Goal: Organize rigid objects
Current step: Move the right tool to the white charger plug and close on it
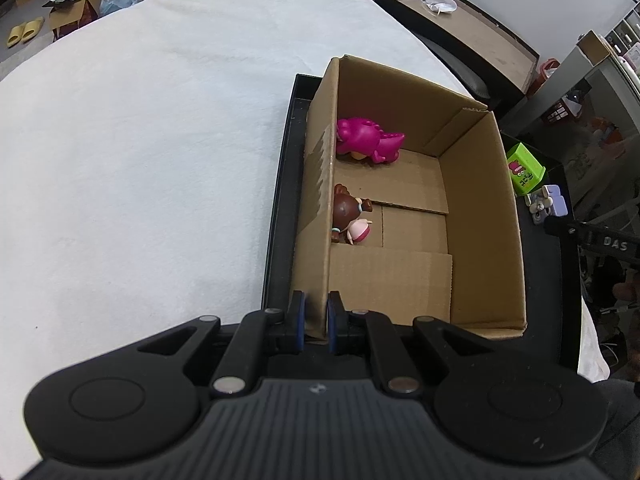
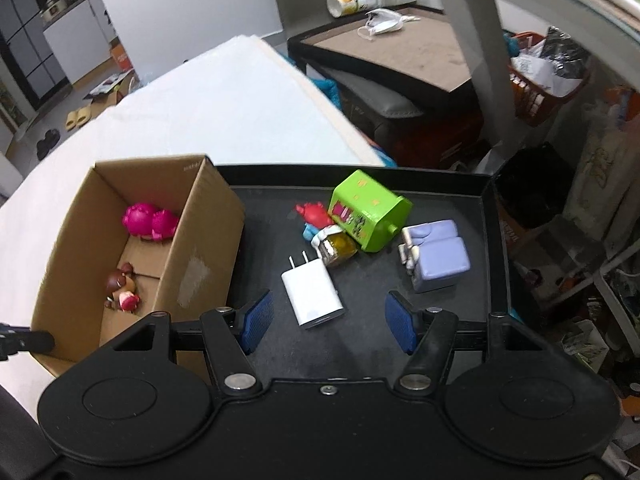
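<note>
An open cardboard box (image 1: pixel 480 208) (image 2: pixel 208 232) stands on a black tray (image 2: pixel 440 320). Inside lie a magenta toy (image 1: pixel 368 142) (image 2: pixel 150 222) and a brown-haired doll (image 1: pixel 352 216) (image 2: pixel 122 286). My left gripper (image 1: pixel 316 320) is shut on the box's near-left wall. My right gripper (image 2: pixel 328 322) is open above the tray, just short of a white charger plug (image 2: pixel 312 292). Beyond it lie a small jar (image 2: pixel 338 246), a red and blue figure (image 2: pixel 314 216), a green toy box (image 2: pixel 366 210) (image 1: pixel 524 168) and a lavender block toy (image 2: pixel 436 256) (image 1: pixel 550 202).
The tray rests on a white-covered bed (image 1: pixel 140 160). A dark side table (image 2: pixel 392 52) with a mask and a cup stands beyond. Cluttered shelves and a red basket (image 2: pixel 548 88) are at the right.
</note>
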A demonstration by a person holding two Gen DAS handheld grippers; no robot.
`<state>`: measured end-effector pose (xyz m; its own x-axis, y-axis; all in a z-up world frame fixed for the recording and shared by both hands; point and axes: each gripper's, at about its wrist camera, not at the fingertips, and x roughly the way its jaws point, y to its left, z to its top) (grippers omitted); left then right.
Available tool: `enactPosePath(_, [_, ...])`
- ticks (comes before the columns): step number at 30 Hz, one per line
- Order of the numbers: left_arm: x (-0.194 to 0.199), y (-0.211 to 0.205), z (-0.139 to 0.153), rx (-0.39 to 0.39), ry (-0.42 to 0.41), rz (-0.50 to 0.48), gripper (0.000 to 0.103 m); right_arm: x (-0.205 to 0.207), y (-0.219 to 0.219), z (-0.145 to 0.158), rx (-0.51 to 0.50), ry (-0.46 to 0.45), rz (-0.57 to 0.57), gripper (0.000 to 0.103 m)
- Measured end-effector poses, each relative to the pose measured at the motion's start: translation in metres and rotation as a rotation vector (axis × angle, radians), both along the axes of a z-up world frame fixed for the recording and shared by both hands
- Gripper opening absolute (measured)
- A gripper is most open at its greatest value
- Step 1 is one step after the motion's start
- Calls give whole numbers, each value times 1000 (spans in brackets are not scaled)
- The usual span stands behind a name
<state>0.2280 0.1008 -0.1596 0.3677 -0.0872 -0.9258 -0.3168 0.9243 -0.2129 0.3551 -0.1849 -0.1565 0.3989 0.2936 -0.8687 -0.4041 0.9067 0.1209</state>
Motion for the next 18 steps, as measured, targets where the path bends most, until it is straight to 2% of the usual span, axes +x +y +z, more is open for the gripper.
enactPosePath(18, [1, -1, -1, 2, 7, 4, 10, 17, 28, -46, -82, 36, 104, 60])
